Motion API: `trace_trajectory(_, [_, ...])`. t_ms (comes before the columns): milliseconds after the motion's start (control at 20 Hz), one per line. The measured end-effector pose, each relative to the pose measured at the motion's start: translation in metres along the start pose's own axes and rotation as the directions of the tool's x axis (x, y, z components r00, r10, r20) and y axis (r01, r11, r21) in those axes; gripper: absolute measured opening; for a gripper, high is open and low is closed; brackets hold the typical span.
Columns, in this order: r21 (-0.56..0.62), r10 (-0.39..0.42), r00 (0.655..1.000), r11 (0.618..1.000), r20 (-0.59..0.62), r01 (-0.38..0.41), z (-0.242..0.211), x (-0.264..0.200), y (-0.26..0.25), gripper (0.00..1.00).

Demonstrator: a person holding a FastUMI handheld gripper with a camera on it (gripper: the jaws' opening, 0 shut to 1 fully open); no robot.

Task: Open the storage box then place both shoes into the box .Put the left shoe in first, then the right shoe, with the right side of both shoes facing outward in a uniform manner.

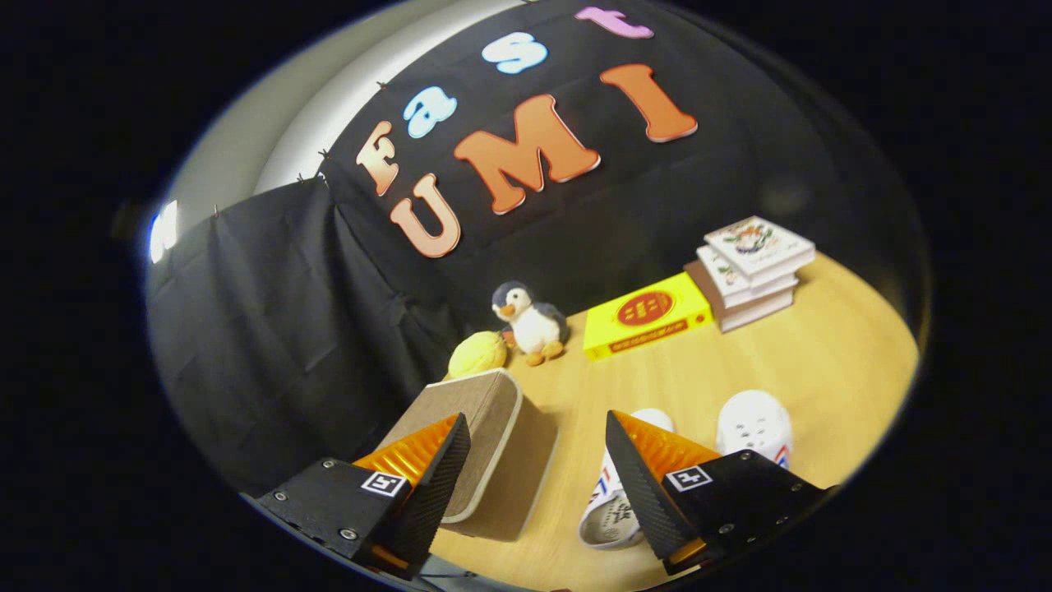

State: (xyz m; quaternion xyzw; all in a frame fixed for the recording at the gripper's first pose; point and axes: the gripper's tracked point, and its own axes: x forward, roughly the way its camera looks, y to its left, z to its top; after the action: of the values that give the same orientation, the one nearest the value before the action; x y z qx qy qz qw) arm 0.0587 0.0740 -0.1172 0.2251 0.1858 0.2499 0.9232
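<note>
Gripper (538,460) agape — storage box (485,448) closed

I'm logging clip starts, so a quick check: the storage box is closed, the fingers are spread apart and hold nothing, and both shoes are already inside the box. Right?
One thing is wrong: the shoes are not inside. The gripper view shows both on the wooden table, beside the storage box. The rest holds: the box is closed, and the gripper has its fingers spread, holding nothing.
</note>
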Motion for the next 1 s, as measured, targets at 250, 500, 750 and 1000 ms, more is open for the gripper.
trace_trajectory(250, [0.291,0.261,0.955,0.933,-0.141,-0.212,-0.044,0.027,0.029,0.98])
trace_trajectory(500, [0.461,0.4,0.894,0.844,-0.203,-0.273,-0.073,0.06,0.045,0.98])
trace_trajectory(750, [0.576,0.522,0.822,0.752,-0.225,-0.32,-0.089,0.07,0.064,0.98])
trace_trajectory(1000, [0.634,0.577,0.784,0.7,-0.231,-0.329,-0.096,0.074,0.073,0.98])
